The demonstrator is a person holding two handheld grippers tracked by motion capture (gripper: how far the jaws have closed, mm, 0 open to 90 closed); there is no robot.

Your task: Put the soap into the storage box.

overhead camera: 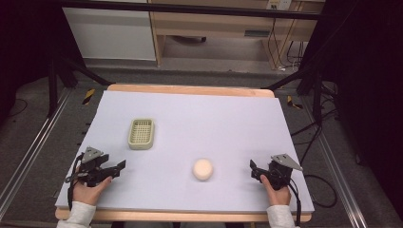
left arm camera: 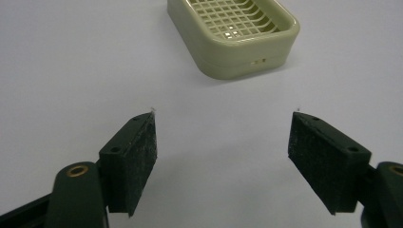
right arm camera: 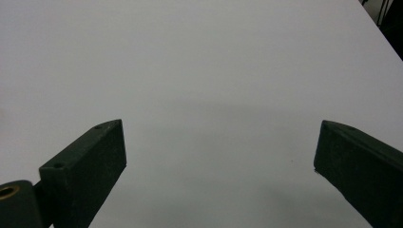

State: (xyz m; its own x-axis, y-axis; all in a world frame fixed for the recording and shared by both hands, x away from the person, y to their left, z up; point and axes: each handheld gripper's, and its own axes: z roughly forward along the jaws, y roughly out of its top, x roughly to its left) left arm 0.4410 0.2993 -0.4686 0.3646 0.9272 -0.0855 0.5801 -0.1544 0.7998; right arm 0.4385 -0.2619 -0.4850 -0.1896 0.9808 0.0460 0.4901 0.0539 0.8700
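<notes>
A pale green soap dish (overhead camera: 141, 133) with a slotted grid floor lies on the white table (overhead camera: 214, 123) left of centre; the left gripper view has the soap dish (left arm camera: 237, 35) ahead and slightly right of the jaws. A round cream soap bar (overhead camera: 203, 169) rests near the front middle. My left gripper (overhead camera: 119, 167) rests at the front left, open, jaws wide apart over bare table (left arm camera: 223, 142). My right gripper (overhead camera: 253, 170) is at the front right, open, nothing between its jaws (right arm camera: 218, 152), to the right of the soap bar.
The table's wooden far edge (overhead camera: 190, 89) and front edge border the white sheet. Beyond lie dark floor, metal rails (overhead camera: 28, 152), cables (overhead camera: 323, 190) at the right, and wooden furniture (overhead camera: 214, 23) at the back.
</notes>
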